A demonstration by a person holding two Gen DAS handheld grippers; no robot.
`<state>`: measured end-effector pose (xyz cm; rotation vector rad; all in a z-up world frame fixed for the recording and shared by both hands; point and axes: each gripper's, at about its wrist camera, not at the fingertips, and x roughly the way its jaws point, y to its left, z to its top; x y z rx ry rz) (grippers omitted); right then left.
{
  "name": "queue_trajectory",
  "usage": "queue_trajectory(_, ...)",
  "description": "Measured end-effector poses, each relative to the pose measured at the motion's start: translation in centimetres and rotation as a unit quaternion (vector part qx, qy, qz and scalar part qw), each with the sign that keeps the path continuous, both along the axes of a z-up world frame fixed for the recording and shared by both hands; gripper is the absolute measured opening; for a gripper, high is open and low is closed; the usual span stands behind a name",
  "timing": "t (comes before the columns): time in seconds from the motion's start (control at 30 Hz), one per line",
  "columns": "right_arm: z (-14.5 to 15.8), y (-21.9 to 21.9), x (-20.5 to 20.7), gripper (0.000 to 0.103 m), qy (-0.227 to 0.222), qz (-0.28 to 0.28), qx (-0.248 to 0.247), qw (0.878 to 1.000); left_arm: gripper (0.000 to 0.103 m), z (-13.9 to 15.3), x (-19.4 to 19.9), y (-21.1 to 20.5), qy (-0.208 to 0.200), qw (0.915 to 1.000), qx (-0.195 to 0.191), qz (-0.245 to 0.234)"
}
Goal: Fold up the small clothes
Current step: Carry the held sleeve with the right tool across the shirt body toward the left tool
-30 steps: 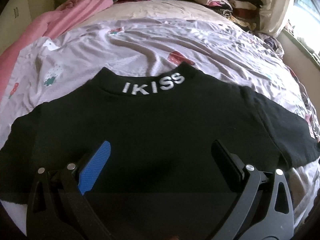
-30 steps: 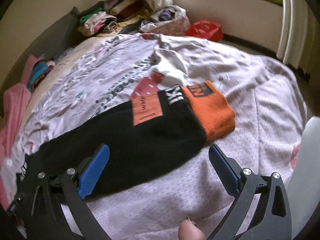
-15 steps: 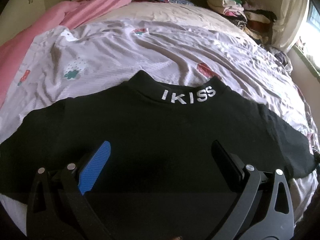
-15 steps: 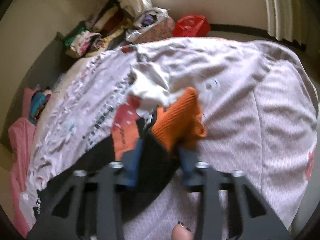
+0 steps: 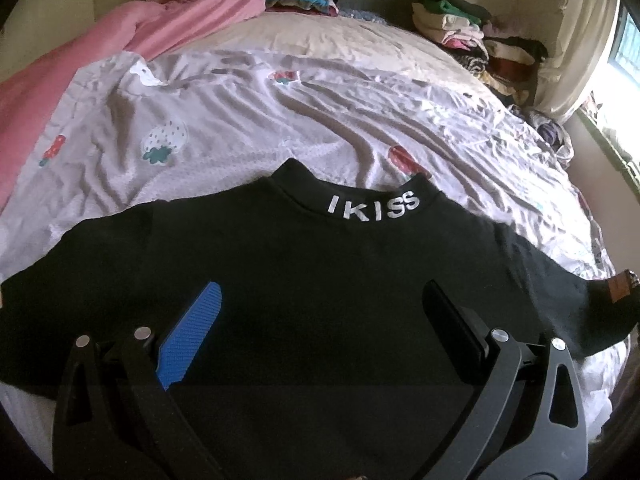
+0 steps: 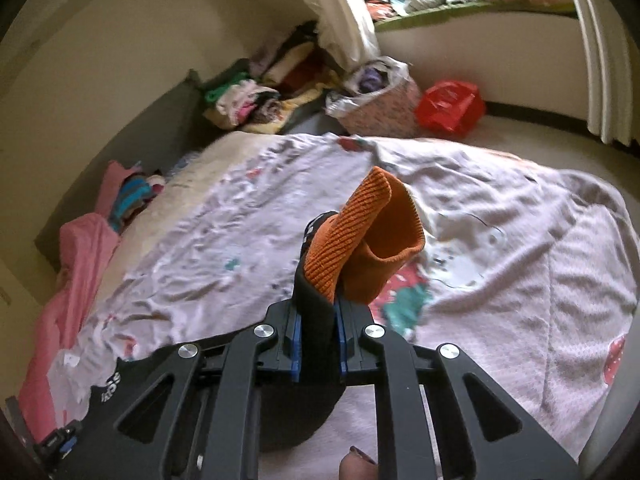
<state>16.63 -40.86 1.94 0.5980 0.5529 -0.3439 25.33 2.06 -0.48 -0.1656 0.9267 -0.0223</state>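
A black top point(image 5: 320, 280) lies flat on the bed, back up, with white "IKISS" letters on its collar point(image 5: 374, 208). My left gripper point(image 5: 320, 292) hovers open over the middle of the top, nothing between its fingers. In the right wrist view, my right gripper point(image 6: 318, 320) has its jaws closing on the black sleeve just below its orange ribbed cuff point(image 6: 376, 232). The pads press on the fabric, and the cuff stands up folded above the fingers, lifted off the sheet. The rest of the sleeve hangs down under the gripper.
The top rests on a pale strawberry-print sheet point(image 5: 280, 112). A pink blanket point(image 5: 120, 40) lies along the left. Stacks of folded clothes point(image 5: 460, 24) sit at the bed's head. A basket point(image 6: 376, 100) and a red bag point(image 6: 448, 106) stand on the floor beyond the bed.
My right gripper went from wide open over the sleeve to shut on it and raised the orange cuff off the bed. The left gripper stayed open and drew back slightly.
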Motion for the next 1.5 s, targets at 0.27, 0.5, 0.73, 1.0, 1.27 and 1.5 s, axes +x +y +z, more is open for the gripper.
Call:
queue_trajectory(0.27,3.7,4.0,0.2,0.011,-0.033,0.053,-0.034,0.997,0.095,1.2,-0.6,0.9,-0.014,0.9997,-0.021,0.000)
queue_trajectory(0.5,5.9,8.3,1.0,0.011,-0.048,0.097,-0.052,0.993,0.095,1.9,-1.1,2.2,-0.021,0.9991,-0.037,0.006)
queue_trajectory(0.73,7.2,13.4,2.0,0.011,-0.055,0.149,-0.075,0.984,0.095,1.8,-1.3,3.8,-0.016,0.9980,-0.061,0.009)
queue_trajectory(1.0,7.2,19.7,3.4,0.011,-0.054,0.206,-0.103,0.972,0.095,1.1,-1.4,6.4,-0.002,0.9926,-0.118,0.031)
queue_trajectory(1.27,5.5,25.7,4.9,0.011,-0.037,0.259,-0.131,0.956,0.095,1.2,-1.7,7.9,-0.001,0.9857,-0.166,0.030)
queue_trajectory(1.5,3.4,30.5,5.8,0.012,-0.020,0.301,-0.156,0.940,0.094,0.0,-1.5,9.0,0.008,0.9698,-0.243,0.024)
